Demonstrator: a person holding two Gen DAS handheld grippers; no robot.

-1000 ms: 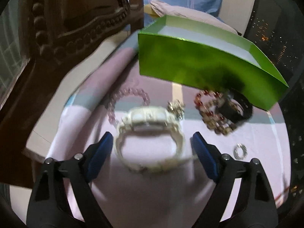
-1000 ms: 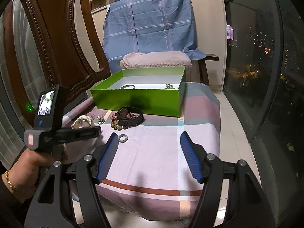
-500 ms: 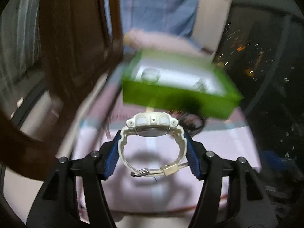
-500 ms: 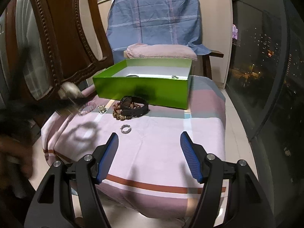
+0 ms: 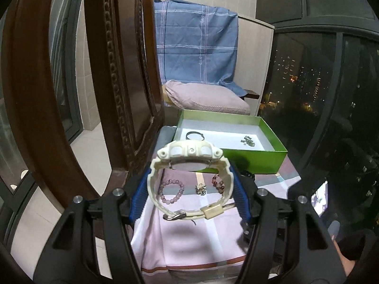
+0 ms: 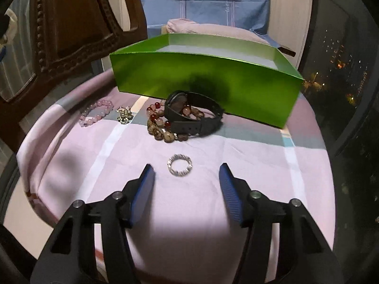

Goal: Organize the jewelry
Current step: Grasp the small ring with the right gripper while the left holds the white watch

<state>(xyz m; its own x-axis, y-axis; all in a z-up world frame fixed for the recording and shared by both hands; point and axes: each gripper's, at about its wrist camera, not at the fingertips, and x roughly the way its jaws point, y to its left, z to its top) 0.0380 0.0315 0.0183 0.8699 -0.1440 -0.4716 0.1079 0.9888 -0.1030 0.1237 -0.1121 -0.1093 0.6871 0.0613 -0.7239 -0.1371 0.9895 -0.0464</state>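
Note:
My left gripper is shut on a white watch and holds it high above the pink cloth, in front of the green box. The box holds a dark band and a small green piece. My right gripper is open, low over the cloth, with a silver ring between and just ahead of its fingertips. Beyond lie a black watch, brown bead bracelets, a silver charm and a pink bead bracelet, all before the green box.
A carved wooden chair back stands close on the left; it also shows in the right wrist view. A pillow and a blue checked cloth lie behind the box. Dark windows are on the right.
My left gripper closed on the white watch and lifted it off the cloth. My right gripper moved down and forward to the silver ring.

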